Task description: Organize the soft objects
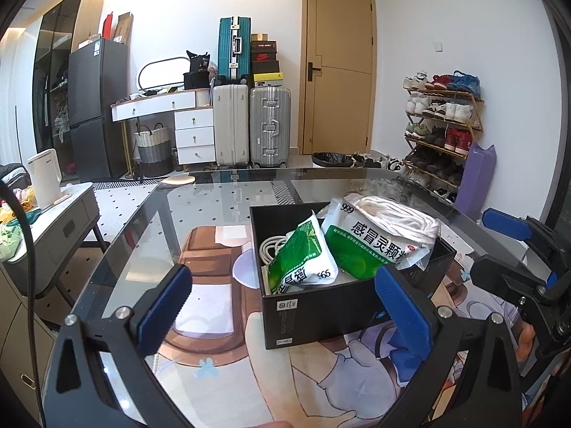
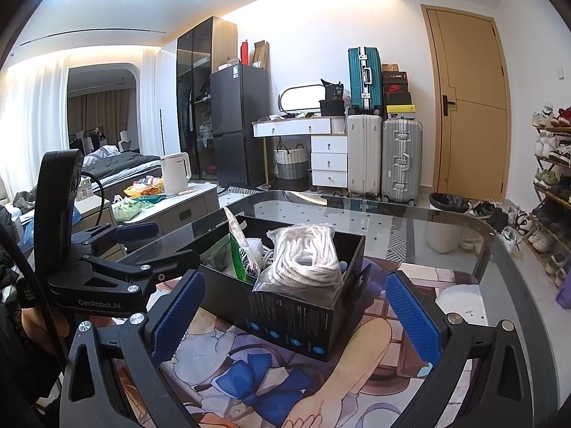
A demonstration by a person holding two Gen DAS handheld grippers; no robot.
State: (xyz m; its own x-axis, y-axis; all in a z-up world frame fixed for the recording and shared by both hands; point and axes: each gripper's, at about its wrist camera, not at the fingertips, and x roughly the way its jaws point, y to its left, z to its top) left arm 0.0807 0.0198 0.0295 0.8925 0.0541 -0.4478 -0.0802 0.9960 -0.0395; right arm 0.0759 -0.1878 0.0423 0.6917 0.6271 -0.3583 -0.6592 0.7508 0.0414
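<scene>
1. Blue-padded black left gripper fills the foreground of the left wrist view, jaws spread wide and holding nothing, with the near wall of the box between its pads
2. Likewise, the blue-padded black right gripper stands wide apart and empty, framing the same box from the other side
3. Between them sits the open black cardboard box on the tabletop, resting on a cartoon-printed mat
4. Inside the box, two green-and-white soft medicine pouches lean against each other, and a clear bag of coiled white cord rises above the rim at one end
5. A loose white cable lies in the box beside the pouches
6. The glass tabletop carries the mat and shows the patterned floor through it
7. Beyond stand silver, white and teal suitcases, a wooden door and a shoe rack
</scene>
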